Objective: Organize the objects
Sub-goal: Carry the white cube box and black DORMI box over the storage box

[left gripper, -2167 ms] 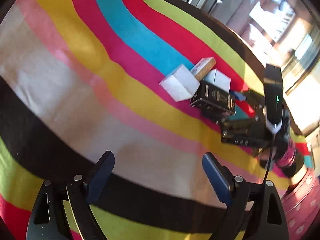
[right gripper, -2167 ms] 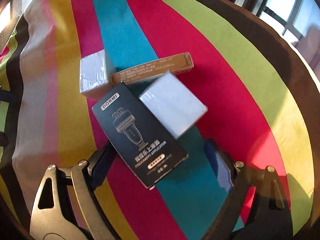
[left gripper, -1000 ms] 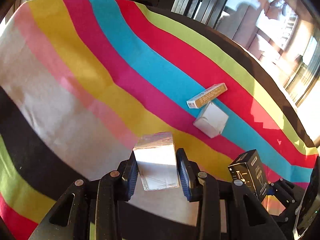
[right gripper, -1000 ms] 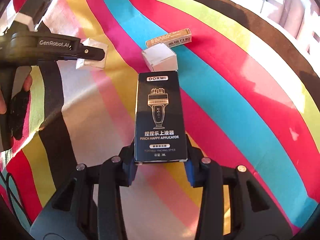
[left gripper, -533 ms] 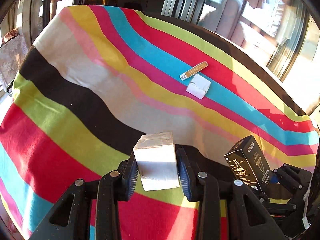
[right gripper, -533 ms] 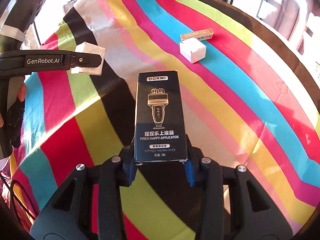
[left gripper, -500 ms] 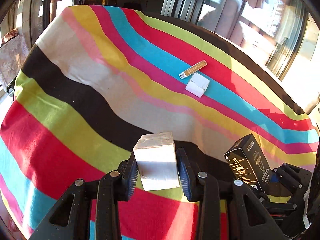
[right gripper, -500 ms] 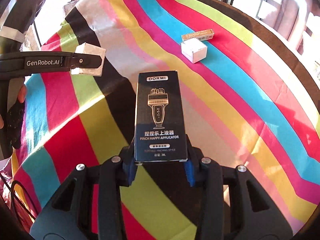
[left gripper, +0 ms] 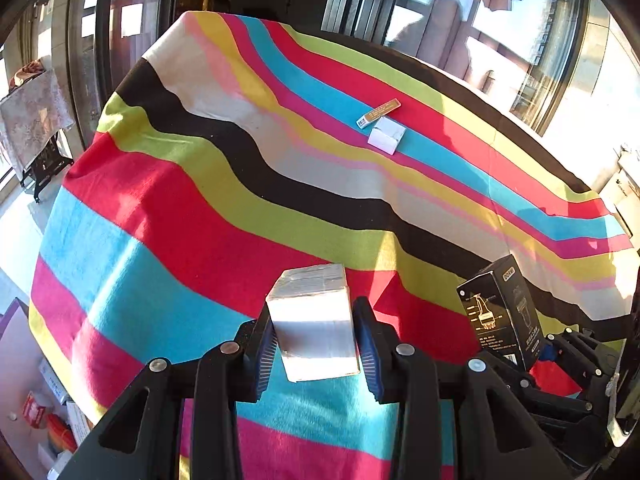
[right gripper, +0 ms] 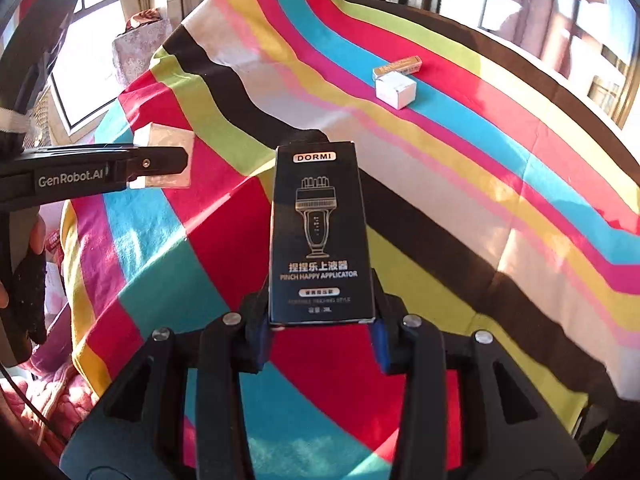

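Now | left gripper (left gripper: 316, 344) jaws clamp white box (left gripper: 314, 330) | right gripper (right gripper: 320, 334) jaws clamp black box (right gripper: 320, 232)

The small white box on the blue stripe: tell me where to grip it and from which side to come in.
Grip the small white box across its two flat upright side walls, coming down from above. It sits squat and cube-like on the striped cloth. The long tan box lies close along its far side, so probably close the fingers on the other pair of faces.
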### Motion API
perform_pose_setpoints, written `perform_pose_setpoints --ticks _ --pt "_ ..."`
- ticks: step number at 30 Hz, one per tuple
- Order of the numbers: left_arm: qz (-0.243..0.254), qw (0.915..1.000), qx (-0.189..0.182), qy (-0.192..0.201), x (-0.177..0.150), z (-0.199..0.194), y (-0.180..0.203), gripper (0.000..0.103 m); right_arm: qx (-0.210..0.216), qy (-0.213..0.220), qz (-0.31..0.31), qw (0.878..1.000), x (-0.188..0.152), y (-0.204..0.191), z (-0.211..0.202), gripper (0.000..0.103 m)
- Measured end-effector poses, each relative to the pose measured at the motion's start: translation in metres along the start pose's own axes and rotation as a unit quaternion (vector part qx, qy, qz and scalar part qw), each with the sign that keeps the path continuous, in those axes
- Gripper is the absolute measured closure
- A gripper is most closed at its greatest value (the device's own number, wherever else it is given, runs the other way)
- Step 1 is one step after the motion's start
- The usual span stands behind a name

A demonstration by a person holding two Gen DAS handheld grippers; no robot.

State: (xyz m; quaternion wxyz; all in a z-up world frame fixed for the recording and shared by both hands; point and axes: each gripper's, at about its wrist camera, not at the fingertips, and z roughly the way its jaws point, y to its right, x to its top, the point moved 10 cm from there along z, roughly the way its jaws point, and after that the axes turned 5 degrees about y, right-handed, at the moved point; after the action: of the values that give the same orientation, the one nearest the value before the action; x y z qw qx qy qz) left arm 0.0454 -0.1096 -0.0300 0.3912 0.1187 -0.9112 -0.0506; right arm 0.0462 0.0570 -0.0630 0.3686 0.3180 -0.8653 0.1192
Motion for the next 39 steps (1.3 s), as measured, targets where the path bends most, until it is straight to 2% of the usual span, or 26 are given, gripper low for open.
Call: perform_pose_setpoints --ticks 5,14,25,30,39 --pt "0.019 0.9998 0.001 0.003 -0.017 -0.021 -0.001 0.065 -0.005 0.006 0.03 1.0 -0.013 -0.007 -0.025 0.06" --pt "0.022 0.9997 0.001 -0.01 -0.054 -0.044 -0.015 0.065 -0.011 0.017 0.009 1.0 -0.01 -0.029 -0.057 0.06" --pt "0.019 0.9998 0.003 -0.001 -0.068 -0.066 -0.035 0.065 0.007 0.009 -0.005 1.0 -0.007 -0.061 -0.057 0.06" --pt "0.007 1.0 0.003 -0.006 -0.084 -0.078 -0.051 0.065 0.019 0.005 -0.039 0.999 -0.009 -0.09 -0.059 0.06" --pt "-0.028 0.9985 0.046 0.007 -0.101 -0.105 -0.109 0.065 0.042 -0.004 -0.105 0.994 -0.012 -0.146 -0.053 0.06"
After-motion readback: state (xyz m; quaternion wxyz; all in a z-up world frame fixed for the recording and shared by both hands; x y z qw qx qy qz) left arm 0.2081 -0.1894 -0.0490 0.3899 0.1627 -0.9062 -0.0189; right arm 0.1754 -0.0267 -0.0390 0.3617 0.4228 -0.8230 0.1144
